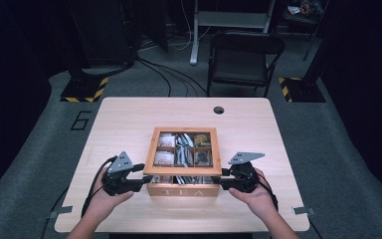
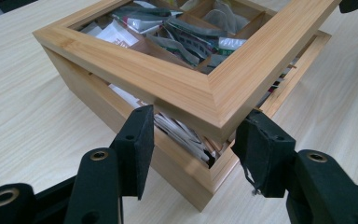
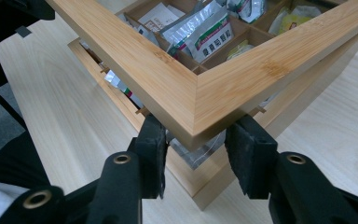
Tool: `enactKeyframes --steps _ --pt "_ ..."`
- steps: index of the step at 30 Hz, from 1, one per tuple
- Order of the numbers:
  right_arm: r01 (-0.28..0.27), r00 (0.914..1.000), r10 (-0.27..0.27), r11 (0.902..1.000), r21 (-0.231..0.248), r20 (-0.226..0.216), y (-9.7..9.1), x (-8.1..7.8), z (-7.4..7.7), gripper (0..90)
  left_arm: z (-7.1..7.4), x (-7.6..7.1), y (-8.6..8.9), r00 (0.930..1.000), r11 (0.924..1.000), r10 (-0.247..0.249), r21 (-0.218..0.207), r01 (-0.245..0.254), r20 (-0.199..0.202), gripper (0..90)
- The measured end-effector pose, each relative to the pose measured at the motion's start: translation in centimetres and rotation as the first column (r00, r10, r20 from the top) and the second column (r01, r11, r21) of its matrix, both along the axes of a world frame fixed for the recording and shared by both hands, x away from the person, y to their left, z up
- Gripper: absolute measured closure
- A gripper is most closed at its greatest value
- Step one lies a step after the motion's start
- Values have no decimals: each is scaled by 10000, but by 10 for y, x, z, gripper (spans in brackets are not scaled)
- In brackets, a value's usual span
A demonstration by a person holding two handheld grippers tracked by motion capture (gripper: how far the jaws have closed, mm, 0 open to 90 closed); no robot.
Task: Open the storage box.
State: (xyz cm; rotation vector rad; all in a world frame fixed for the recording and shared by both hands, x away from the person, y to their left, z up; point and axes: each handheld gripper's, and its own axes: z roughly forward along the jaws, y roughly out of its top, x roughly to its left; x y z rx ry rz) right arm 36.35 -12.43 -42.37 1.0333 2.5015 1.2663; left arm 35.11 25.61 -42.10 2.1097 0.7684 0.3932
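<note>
A wooden tea box (image 1: pixel 181 191) marked TEA stands at the middle front of the table, with several sachets (image 3: pixel 205 32) in its compartments. Its frame lid (image 1: pixel 149 162) is tilted up at the front, leaving a gap over the box wall (image 2: pixel 98 102). My left gripper (image 1: pixel 144 177) is at the lid's front left corner. Its jaws are open either side of that corner (image 2: pixel 214 107), and the left pad (image 2: pixel 137 140) stands clear of the wood. My right gripper (image 1: pixel 222 178) is at the front right corner, both pads (image 3: pixel 249 149) pressed on the lid (image 3: pixel 168 79).
The light wood table (image 1: pixel 129 119) has a round cable hole (image 1: pixel 219 110) near its far edge. A black folding chair (image 1: pixel 243 59) stands beyond the table. Cables run across the floor behind it. The person's hands are close to the table's front edge.
</note>
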Motion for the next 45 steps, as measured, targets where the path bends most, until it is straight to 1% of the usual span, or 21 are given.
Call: enactKeyframes --steps 4,5,6,7,9,11,12,15,18,21,22,25,33,36,37,38,39,40,42,44,45 --pt "118 9999 -119 9999 52 45 0 1 5 531 5 1 0 10000 10000 12 -4 -12 63 477" --pt "63 9999 -63 10000 31 118 -1 3 5 519 6 1 0 10000 10000 16 38 -16 94 478" --pt "92 9999 -92 9999 51 90 0 3 6 517 7 1 -1 9999 10000 50 47 -51 124 478" --pt "124 9999 -124 9999 54 31 0 3 7 515 8 2 0 10000 10000 15 4 -15 93 478" --pt "69 9999 -68 9999 -96 121 1 4 10 515 10 3 0 10000 10000 4 -50 -4 73 477" --pt "78 9999 -77 9999 -148 108 1 4 11 515 11 4 1 10000 10000 -23 -47 23 68 477" --pt "87 9998 -83 9998 -204 197 1 5 13 518 12 4 1 10000 9999 -32 -111 33 60 476" --pt "160 9998 -158 9997 -208 99 1 6 17 520 15 6 1 10000 9999 1 -150 1 86 476" --pt "161 9998 -157 9995 -266 139 1 8 20 519 17 7 1 10000 9999 -3 -169 4 86 476" --pt "161 9998 -158 9996 -211 152 0 9 23 519 21 9 2 10000 9996 12 -284 -11 37 476" --pt "218 9997 -216 9996 -173 81 0 9 24 519 22 9 2 10000 9996 -30 -289 29 -43 476" --pt "168 9998 -167 9998 -135 110 0 11 25 519 24 10 2 10000 9995 -10 -312 8 -85 475" --pt "221 9997 -219 9996 -153 142 -2 13 31 515 28 13 4 9999 9991 -20 -429 16 -105 476" --pt "162 9991 -149 9993 -327 407 -2 14 33 512 30 15 4 9999 9988 -48 -479 41 -132 476" --pt "176 9991 -164 9994 -305 388 -3 14 33 503 31 15 3 10000 9990 -21 -448 17 -95 475" --pt "233 9988 -220 9993 -295 435 -3 15 33 489 32 16 4 9999 9991 -62 -413 57 -117 475" --pt "178 9985 -161 9993 -316 518 -3 16 33 480 33 16 4 9999 9992 -41 -394 36 -104 475" --pt "198 9987 -183 9994 -297 486 -4 16 33 469 33 16 3 9999 9992 -24 -410 20 -105 476" --pt "141 9976 -122 9995 -272 683 -4 18 33 443 35 17 3 10000 9991 -8 -422 4 -99 476" --pt "178 9971 -156 9994 -289 742 -4 18 34 428 36 17 4 9999 9992 -59 -399 53 -146 476" --pt "158 9960 -126 9993 -349 886 -4 19 34 414 37 18 3 9999 9992 -44 -406 41 -93 476"
